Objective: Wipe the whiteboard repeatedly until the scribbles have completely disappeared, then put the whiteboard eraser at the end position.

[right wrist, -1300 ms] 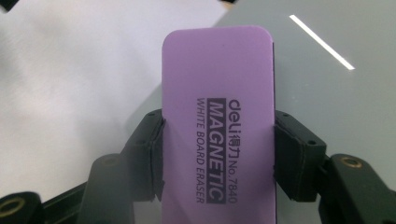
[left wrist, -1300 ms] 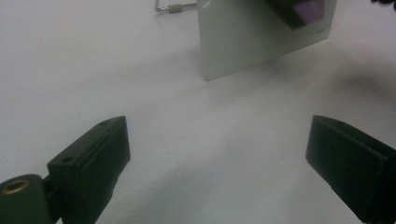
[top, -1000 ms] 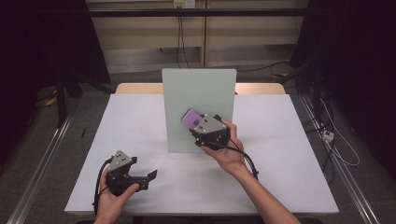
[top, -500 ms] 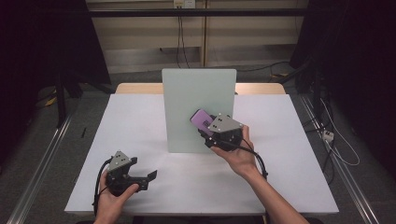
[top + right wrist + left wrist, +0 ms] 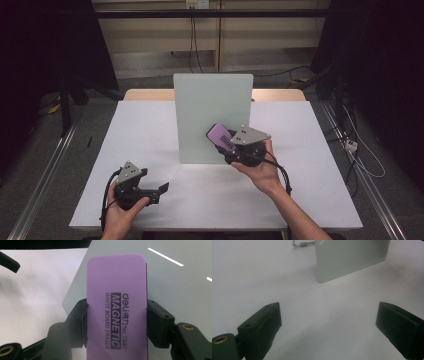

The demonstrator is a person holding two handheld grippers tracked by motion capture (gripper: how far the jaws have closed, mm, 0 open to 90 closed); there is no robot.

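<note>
A purple magnetic whiteboard eraser [image 5: 220, 136] [image 5: 116, 302] is clamped between the jaws of my right gripper [image 5: 231, 145] [image 5: 116, 322], which is shut on its two long sides. It is held up against the face of an upright pale green-grey board [image 5: 212, 115] [image 5: 162, 272] at the table's middle. My left gripper [image 5: 156, 192] [image 5: 329, 327] rests low near the table's front left, open, with only bare white tabletop between its jaws. The same board [image 5: 349, 257] stands ahead of it in the left gripper view.
The white table [image 5: 150, 130] has wide bare room on both sides of the board. A metal stand foot [image 5: 302, 243] shows behind the board. Cables lie on the floor past the right edge [image 5: 355, 150]. Dark curtains flank the table.
My right gripper has carried the eraser rightward and slightly down across the board's face. The left gripper has stayed put.
</note>
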